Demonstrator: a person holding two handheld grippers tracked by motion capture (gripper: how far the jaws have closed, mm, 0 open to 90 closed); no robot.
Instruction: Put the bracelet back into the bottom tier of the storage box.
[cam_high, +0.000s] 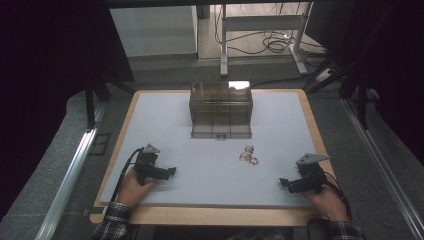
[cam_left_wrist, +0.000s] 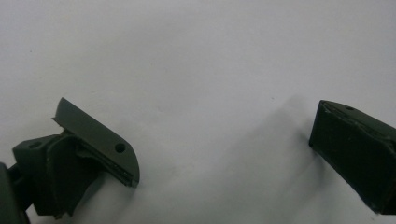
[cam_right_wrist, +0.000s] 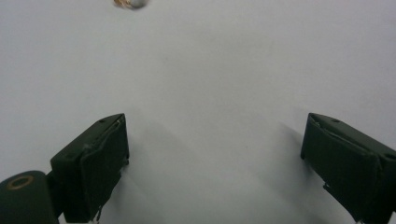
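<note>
Pale grey desk (cam_high: 210, 175) carries one brown box (cam_high: 220, 107) at the far side and one small shiny clump (cam_high: 248, 155) near the middle. I judge my right tool (cam_high: 283, 182) is nearer it; the clump lies ahead, to its left. My left tool (cam_high: 172, 171) is farther. Both tools gape wide, holding nothing.

A box (cam_high: 220, 108) is sitting on the worktop (cam_high: 165, 115) at 12 o'clock, with a small cluster of objects (cam_high: 248, 155) lying just toward 5 o'clock of it near the centre. The left tool (cam_high: 171, 171) is resting at 8 o'clock and the right tool (cam_high: 283, 182) at 4 o'clock, the cluster lying between them and farther in.
</note>
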